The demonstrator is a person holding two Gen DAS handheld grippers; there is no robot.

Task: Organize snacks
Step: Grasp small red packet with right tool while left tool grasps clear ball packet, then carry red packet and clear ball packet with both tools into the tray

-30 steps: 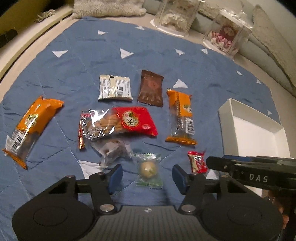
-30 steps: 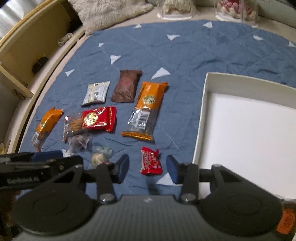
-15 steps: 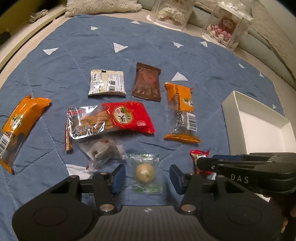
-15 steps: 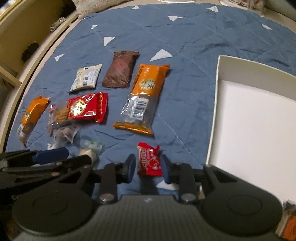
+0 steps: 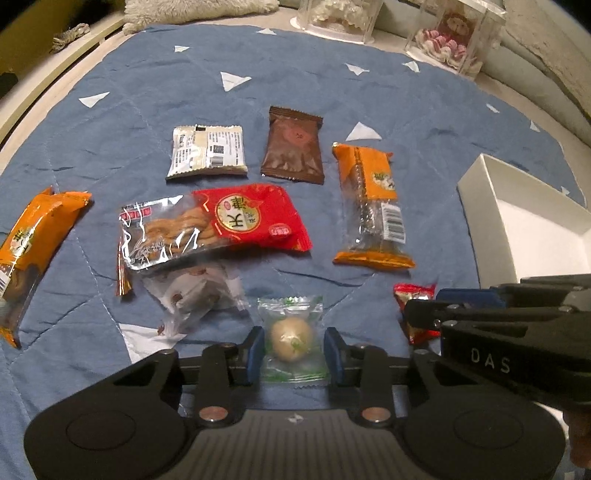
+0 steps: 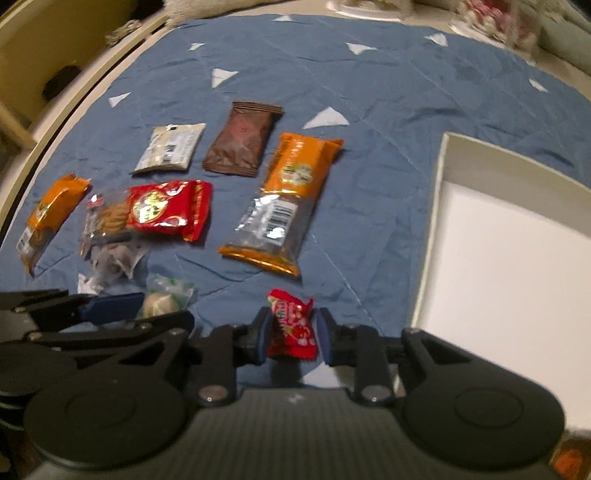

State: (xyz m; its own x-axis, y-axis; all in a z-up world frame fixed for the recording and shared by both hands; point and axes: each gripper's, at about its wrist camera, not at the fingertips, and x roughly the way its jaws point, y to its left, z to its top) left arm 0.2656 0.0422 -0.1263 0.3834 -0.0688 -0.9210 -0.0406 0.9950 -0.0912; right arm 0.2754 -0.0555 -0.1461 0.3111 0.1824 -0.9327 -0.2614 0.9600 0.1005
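Several snack packs lie on a blue quilted mat (image 5: 406, 110). My left gripper (image 5: 293, 349) is narrowed around a clear green-printed candy with a round beige ball (image 5: 290, 336); the pads stand at its sides. My right gripper (image 6: 291, 334) is closed onto a small red candy pack (image 6: 291, 325); it also shows in the left wrist view (image 5: 415, 295). An open white box (image 6: 517, 258) sits at the right, empty. A red biscuit pack (image 5: 221, 225), an orange bar (image 5: 373, 206), a brown pack (image 5: 293, 146) and a white pack (image 5: 207, 151) lie further off.
A second orange bar (image 5: 33, 240) lies at the mat's far left. A clear wrapper pack (image 5: 195, 299) lies left of the green candy. Two clear display boxes (image 5: 454, 33) stand beyond the mat. A wooden edge (image 6: 55, 66) runs along the left.
Both grippers have moved forward and down over their candies and their jaws have narrowed: the left around the green candy, the right onto the small red pack.
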